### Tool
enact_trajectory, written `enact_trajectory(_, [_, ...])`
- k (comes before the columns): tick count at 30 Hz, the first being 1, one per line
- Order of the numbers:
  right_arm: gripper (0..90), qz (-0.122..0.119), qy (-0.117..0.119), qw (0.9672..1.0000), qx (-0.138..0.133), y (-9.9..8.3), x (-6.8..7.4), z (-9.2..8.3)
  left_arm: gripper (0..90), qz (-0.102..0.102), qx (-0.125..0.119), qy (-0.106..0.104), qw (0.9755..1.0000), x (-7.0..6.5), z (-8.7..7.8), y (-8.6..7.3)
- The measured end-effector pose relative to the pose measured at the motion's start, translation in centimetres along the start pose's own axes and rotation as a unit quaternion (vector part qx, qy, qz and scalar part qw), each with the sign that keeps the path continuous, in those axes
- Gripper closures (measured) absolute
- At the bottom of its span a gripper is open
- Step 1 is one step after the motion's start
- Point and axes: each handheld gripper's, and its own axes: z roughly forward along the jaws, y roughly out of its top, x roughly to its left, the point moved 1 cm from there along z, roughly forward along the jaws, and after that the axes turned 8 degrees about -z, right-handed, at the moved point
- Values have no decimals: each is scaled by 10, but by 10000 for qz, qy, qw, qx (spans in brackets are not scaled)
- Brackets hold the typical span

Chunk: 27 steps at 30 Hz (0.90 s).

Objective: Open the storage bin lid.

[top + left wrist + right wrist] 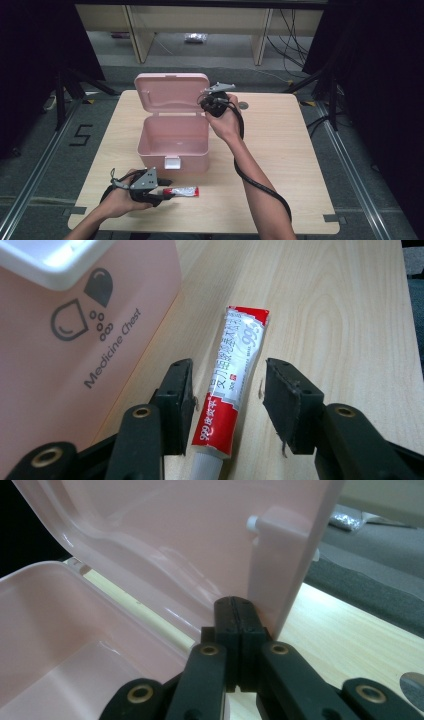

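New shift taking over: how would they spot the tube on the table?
Find the pink box in the middle of the table. Just in front of it, between the left gripper's open fingers, lies the tube, flat, red and silver.

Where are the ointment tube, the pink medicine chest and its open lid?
ointment tube [235, 375]: left gripper view, printed middle of the tube.
pink medicine chest [172, 145]: high view, inner floor.
open lid [170, 92]: high view, inner face.

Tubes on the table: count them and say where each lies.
1. The red-and-white tube lies on the table in front of the pink medicine chest, between the left gripper fingers.
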Motion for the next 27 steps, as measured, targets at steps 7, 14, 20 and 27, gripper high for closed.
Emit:
enact_trajectory(7, [900, -74, -18, 9999, 119, -3, -1, 7, 541, -79, -65, -34, 9999, -1, 0, 0])
enact_trajectory(14, [900, 93, 20, 9995, 288, -8, -1, 12, 541, -55, -48, -19, 10000, -2, 0, 1])
enact_trajectory(20, [900, -52, -8, 9995, 303, -9, 0, 15, 573, 56, -385, 20, 9992, -5, -12, 16])
enact_trajectory(27, [900, 50, 17, 9994, 352, -9, 0, 14, 721, -107, -1204, 529, 9913, 2, -32, 43])
